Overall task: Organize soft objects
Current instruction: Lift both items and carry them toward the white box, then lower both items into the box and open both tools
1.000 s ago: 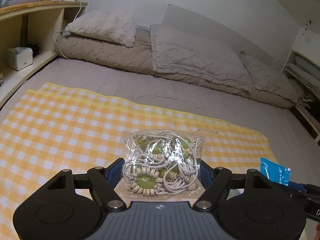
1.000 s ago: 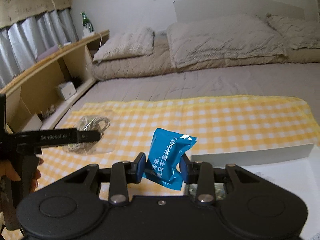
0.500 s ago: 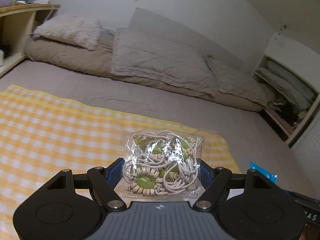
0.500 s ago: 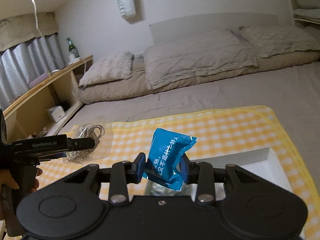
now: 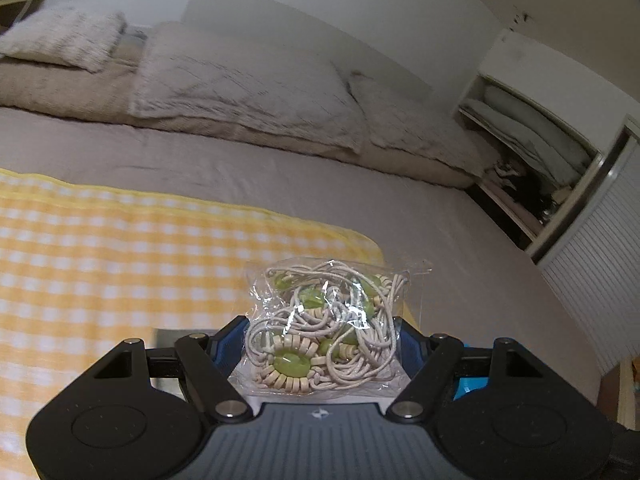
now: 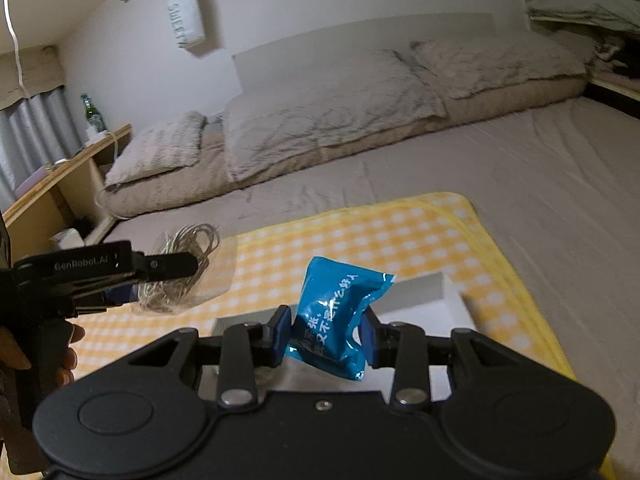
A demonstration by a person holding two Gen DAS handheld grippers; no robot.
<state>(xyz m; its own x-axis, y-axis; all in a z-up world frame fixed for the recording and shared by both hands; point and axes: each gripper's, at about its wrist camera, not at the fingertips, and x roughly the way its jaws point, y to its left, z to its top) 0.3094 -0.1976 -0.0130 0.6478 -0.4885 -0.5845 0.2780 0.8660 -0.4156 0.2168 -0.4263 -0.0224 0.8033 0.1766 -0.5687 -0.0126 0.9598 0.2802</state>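
both tongs (image 5: 322,344) clamped, cord bag (image 5: 328,320), blue packet (image 6: 334,332)

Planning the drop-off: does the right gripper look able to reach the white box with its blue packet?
Probably yes. The right gripper, shut on the blue packet, hangs just over the white box, and nothing lies between; the left gripper is off to the side.

The left wrist camera sits just behind its hand-held gripper (image 5: 322,340), looking down across the yellow-and-white checked cloth (image 5: 120,264) toward the beige quilted pillows (image 5: 240,84); the right wrist camera faces likewise from behind its hand-held gripper (image 6: 324,334), sharing cloth (image 6: 380,236), pillows (image 6: 320,120) and the left hand-held gripper (image 6: 168,272).
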